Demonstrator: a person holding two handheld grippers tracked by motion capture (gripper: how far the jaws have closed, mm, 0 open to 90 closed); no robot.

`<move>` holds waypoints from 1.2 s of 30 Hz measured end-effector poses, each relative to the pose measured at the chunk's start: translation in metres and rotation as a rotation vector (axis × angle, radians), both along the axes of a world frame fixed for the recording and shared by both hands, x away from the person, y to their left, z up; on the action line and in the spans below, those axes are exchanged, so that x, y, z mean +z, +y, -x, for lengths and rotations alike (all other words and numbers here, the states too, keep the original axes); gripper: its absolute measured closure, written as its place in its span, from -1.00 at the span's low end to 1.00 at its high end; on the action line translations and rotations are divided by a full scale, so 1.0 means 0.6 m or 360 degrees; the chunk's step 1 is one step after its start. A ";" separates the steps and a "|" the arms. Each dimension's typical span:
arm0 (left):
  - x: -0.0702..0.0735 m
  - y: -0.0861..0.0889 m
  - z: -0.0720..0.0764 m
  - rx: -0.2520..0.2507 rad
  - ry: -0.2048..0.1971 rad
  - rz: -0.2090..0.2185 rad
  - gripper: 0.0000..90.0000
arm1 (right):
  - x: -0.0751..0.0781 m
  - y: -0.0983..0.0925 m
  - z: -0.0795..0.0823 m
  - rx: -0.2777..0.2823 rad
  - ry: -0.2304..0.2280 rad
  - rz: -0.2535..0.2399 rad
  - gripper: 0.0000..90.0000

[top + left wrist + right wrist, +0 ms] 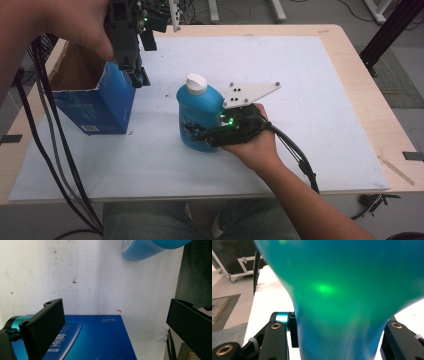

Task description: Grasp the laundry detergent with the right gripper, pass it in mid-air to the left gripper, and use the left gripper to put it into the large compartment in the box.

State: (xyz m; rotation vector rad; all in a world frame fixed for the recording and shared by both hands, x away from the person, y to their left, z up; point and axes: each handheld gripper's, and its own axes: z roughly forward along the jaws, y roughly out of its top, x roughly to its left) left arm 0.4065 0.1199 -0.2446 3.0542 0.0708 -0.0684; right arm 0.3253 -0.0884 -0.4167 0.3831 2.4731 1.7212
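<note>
High view shows a blue bottle [199,116] with a white cap [196,83] standing upright near the middle of the bench [320,100], on its white mat. The right hand-held gripper [196,134] comes in level from the bottle's right side, and its jaws are clamped on the lower body of the bottle; in the right gripper view the blue bottle [342,290] bulges above a narrower waist that sits squeezed between the two black jaws. That waist looks like the sound place to hold, since the wider body above should keep it from slipping down through the grip. The plastic looks smooth and somewhat yielding, so a hard squeeze could dent it, and if it is full of liquid it will likely feel heavy and want to tip about the grip point. Toward the bench's far left corner stands an open blue box [95,102], well apart from the bottle. The left hand-held gripper [136,75] hangs over the box's right wall with its jaws spread wide and nothing between them, as the left gripper view shows above the blue box [100,340].
</note>
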 end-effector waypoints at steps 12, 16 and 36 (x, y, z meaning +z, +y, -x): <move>0.021 -0.020 0.029 -0.0069 0.0002 0.0005 -0.96 | 0.040 -0.014 -0.006 0.0072 0.0007 0.0054 0.04; 0.029 -0.030 0.043 -0.0113 0.0029 0.0031 -0.96 | 0.054 -0.015 -0.008 0.0120 0.0013 0.0068 0.04; 0.050 -0.073 0.087 -0.0134 0.0046 0.0045 -0.96 | 0.090 0.003 -0.010 0.0321 0.0068 0.0087 0.04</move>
